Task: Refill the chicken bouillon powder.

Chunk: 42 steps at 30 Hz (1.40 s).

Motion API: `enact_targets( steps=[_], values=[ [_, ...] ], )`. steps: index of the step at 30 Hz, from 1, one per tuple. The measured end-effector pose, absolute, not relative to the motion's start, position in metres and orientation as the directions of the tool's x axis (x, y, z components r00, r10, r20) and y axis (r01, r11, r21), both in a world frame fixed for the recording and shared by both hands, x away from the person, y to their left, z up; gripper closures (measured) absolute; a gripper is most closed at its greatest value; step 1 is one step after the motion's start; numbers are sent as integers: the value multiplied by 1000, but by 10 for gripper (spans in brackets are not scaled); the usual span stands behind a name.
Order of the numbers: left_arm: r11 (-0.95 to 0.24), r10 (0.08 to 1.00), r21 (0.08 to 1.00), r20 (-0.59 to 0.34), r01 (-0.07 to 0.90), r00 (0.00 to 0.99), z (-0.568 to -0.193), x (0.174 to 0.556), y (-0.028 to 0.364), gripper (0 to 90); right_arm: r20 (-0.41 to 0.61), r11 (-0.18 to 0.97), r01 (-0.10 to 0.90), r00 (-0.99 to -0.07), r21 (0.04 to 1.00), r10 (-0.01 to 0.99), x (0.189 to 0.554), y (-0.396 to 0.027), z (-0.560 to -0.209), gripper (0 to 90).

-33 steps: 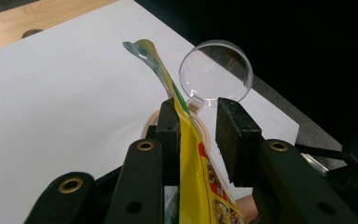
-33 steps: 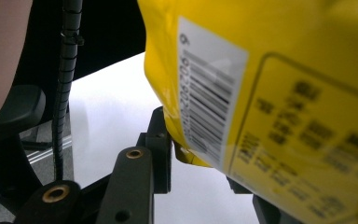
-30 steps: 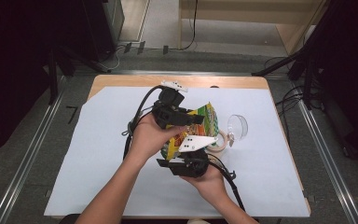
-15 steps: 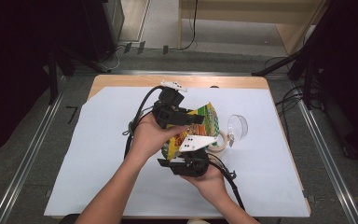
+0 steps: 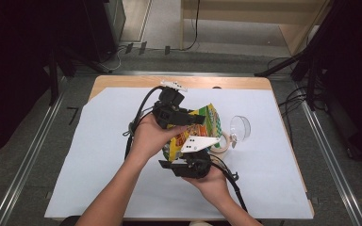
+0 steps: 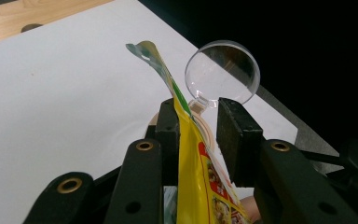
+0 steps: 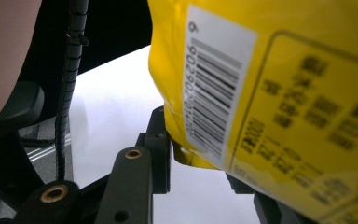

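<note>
Nearest me, right hand-held gripper (image 5: pixel 192 162) has its jaws around the glossy yellow snack bag (image 5: pixel 199 126), grip unclear; left hand-held gripper (image 5: pixel 176 117) straddles its crinkled edge, one pad off. Beyond, round clear lens (image 5: pixel 239 127) on papered desk (image 5: pixel 99 141).

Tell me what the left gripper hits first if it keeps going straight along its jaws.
Past the yellow snack bag between its jaws, the left gripper points at the roll of tape on the table, with the clear round lid just beyond. The tape looks first, though depth is hard to judge.
</note>
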<state>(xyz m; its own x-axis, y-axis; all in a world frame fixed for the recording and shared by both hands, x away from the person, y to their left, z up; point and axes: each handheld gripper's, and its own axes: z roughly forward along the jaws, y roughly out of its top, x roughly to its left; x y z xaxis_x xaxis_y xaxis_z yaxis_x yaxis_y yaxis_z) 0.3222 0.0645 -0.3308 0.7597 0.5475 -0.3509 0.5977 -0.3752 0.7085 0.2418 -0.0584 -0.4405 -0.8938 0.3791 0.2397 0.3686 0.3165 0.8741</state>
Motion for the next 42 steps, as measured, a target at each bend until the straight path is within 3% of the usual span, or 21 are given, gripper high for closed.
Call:
enact_targets(
  steps=[4, 42],
  values=[
    [-404, 551, 717, -305, 568, 777, -327, 318, 59, 707, 264, 295, 381, -892, 877, 367, 243, -59, -441, 680],
    [-389, 546, 689, -362, 612, 755, -331, 338, 60, 714, 237, 321, 377, -886, 869, 399, 250, -59, -437, 683]
  ],
)
